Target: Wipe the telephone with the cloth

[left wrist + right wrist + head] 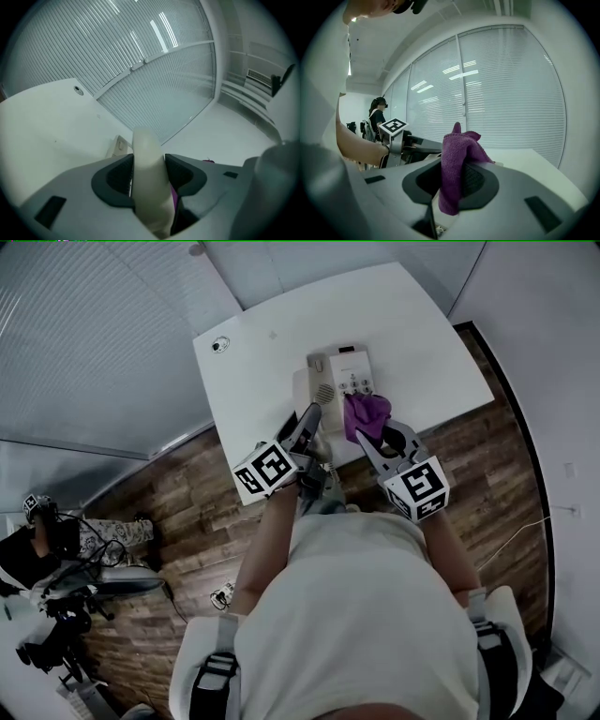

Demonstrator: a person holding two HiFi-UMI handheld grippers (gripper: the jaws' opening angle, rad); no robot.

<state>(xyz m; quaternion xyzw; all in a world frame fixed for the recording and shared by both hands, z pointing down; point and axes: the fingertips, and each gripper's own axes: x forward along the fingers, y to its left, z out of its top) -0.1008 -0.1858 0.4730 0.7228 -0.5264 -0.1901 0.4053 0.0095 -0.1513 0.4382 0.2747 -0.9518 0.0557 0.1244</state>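
Observation:
The cream telephone base [341, 379] sits on the white table [262, 343] near its front edge. My left gripper [312, 421] is shut on the cream handset [147, 164], which stands lifted between the jaws in the left gripper view, with a corner of the base [117, 146] behind it. My right gripper [386, 433] is shut on a purple cloth [365, 412], held just right of the handset and over the base's near right corner. In the right gripper view the cloth [457, 161] sticks up from the jaws, and the left gripper's marker cube [395, 126] shows at the left.
A small round fitting [220, 346] is set in the table's far left corner. Wood floor [178, 502] runs along the table's front edge. Window blinds [84, 334] stand to the left. A person [37, 531] sits by equipment at the far left.

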